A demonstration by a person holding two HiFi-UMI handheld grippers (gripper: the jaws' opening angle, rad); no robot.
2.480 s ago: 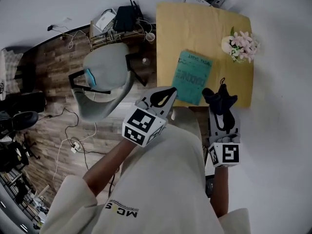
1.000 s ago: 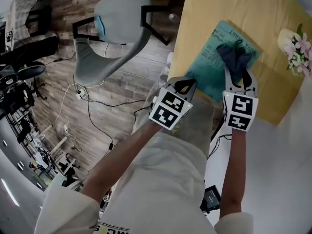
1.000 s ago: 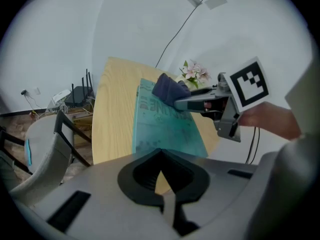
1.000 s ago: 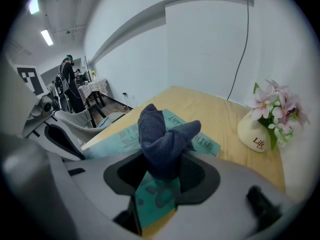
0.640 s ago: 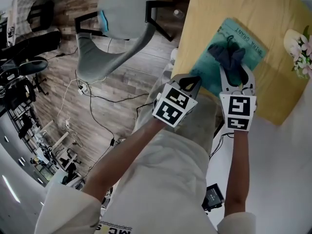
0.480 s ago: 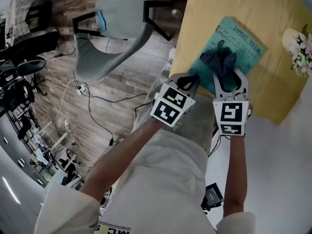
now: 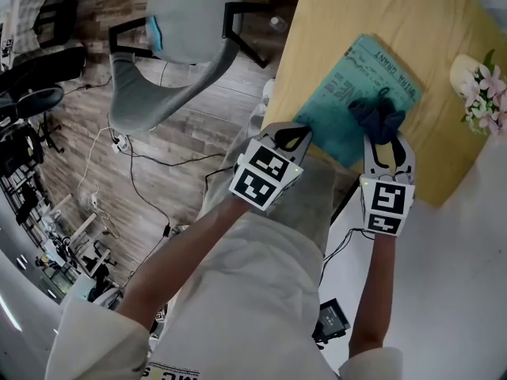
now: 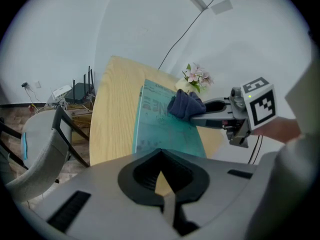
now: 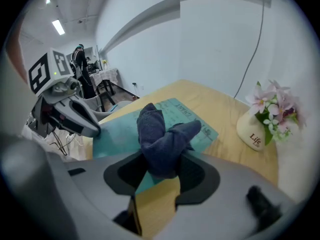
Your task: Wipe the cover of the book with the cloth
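Observation:
A teal book (image 7: 348, 93) lies flat on the yellow wooden table (image 7: 341, 14). My right gripper (image 7: 383, 138) is shut on a bunched dark blue cloth (image 7: 379, 117), which rests on the near right part of the cover. In the right gripper view the cloth (image 9: 162, 136) stands up between the jaws, with the book (image 9: 120, 131) under it. My left gripper (image 7: 291, 138) is shut with nothing in it, at the table's near edge by the book's near left corner. In the left gripper view I see the book (image 8: 160, 129), the cloth (image 8: 184, 105) and the right gripper (image 8: 212, 113).
A small cream vase of pink flowers (image 7: 474, 81) stands on the table right of the book. A grey chair (image 7: 170, 34) sits left of the table, with cables (image 7: 131, 176) on the wooden floor. A white wall runs behind the table (image 8: 105, 114).
The right gripper brought the cloth from off the table onto the cover, slid it left across the book, then back to the right. The left gripper stayed shut near the table edge.

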